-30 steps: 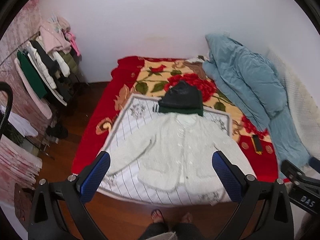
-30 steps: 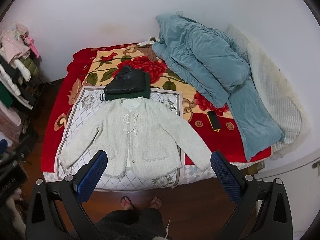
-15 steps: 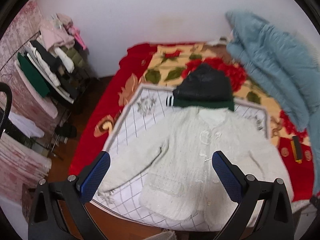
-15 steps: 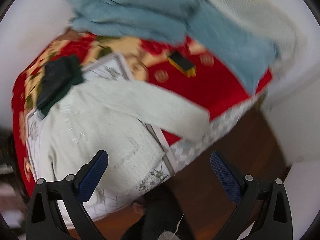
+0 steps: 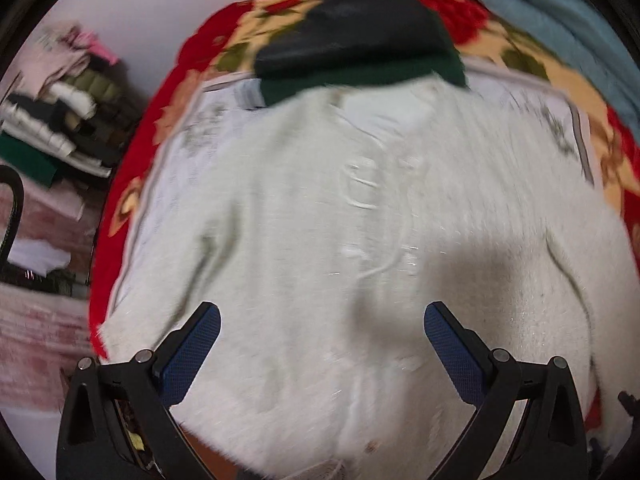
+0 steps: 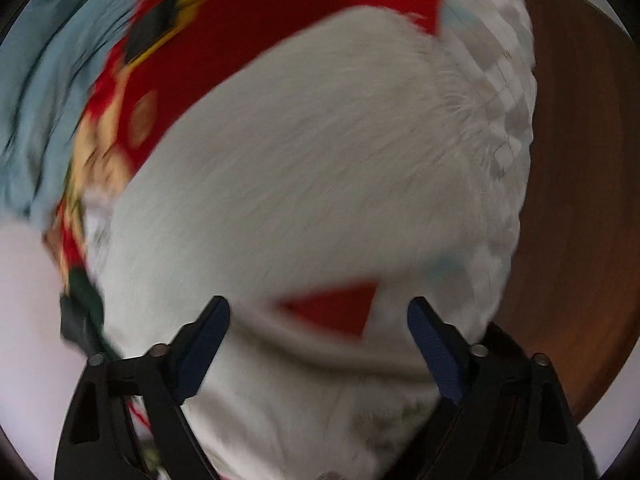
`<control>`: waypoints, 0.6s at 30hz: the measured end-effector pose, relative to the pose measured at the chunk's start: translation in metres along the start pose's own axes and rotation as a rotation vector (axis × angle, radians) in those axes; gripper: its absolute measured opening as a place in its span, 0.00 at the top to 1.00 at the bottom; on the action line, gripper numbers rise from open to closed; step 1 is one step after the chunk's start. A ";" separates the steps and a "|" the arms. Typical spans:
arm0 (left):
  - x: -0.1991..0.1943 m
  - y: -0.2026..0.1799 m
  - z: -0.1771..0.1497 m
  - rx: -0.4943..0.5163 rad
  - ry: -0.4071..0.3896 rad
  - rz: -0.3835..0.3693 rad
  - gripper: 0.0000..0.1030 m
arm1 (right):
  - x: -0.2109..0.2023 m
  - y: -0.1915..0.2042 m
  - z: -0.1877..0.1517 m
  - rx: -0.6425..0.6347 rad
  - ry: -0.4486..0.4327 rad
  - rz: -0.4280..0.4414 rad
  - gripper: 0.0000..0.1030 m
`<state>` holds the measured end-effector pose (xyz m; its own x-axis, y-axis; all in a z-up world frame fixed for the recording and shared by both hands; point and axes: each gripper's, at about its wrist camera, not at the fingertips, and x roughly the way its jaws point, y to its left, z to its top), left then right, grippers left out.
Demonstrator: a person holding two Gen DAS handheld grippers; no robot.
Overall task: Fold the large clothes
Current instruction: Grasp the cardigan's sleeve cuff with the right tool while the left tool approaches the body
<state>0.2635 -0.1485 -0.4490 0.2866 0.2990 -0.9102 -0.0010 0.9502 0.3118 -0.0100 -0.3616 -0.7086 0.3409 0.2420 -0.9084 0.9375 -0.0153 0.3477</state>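
Both my grippers are spread wide, nothing between the pads. Left gripper [image 5: 322, 344] hangs low over the body of the white fuzzy cardigan [image 5: 360, 240], jaws apart, blue pads [image 5: 192, 354] clear of the fabric as far as I can tell; frame is blurred. Cardigan lies flat, front up, on the quilted white sheet [image 5: 188, 152] near the bed's front edge, collar toward the dark folded garment [image 5: 356, 36] that sits just past it. Right gripper [image 6: 320, 320] is over the cardigan's sleeve [image 6: 320, 152], also fully apart, holding nothing. Sleeve runs out across the red floral blanket [image 6: 280, 4] toward the bed's front right corner, cuff just by the sheet's edge. A black-and-yellow phone [image 6: 156, 32] lies on the blanket beyond the sleeve, blue duvet [image 6: 36, 80] further back. Contact with the fabric: cannot tell, too much motion blur.
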 end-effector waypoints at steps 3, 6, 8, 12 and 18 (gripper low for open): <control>0.016 -0.044 0.001 0.063 0.008 -0.046 0.00 | 0.017 -0.016 0.016 0.123 -0.049 0.087 0.52; 0.018 -0.082 0.002 0.125 -0.004 -0.085 0.00 | -0.005 -0.020 0.007 0.161 -0.185 0.092 0.82; 0.015 -0.103 0.003 0.161 -0.018 -0.107 0.00 | -0.019 -0.012 -0.006 0.121 -0.243 0.076 0.89; 0.014 -0.134 0.006 0.235 -0.028 -0.138 0.00 | -0.040 0.021 -0.012 -0.005 -0.331 0.058 0.90; 0.025 -0.147 0.010 0.273 -0.022 -0.139 0.00 | 0.006 0.023 0.022 0.040 -0.181 0.150 0.54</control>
<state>0.2806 -0.2820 -0.5145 0.2862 0.1628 -0.9443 0.2968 0.9219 0.2489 0.0149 -0.3813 -0.7113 0.4803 0.0564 -0.8753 0.8762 -0.0775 0.4758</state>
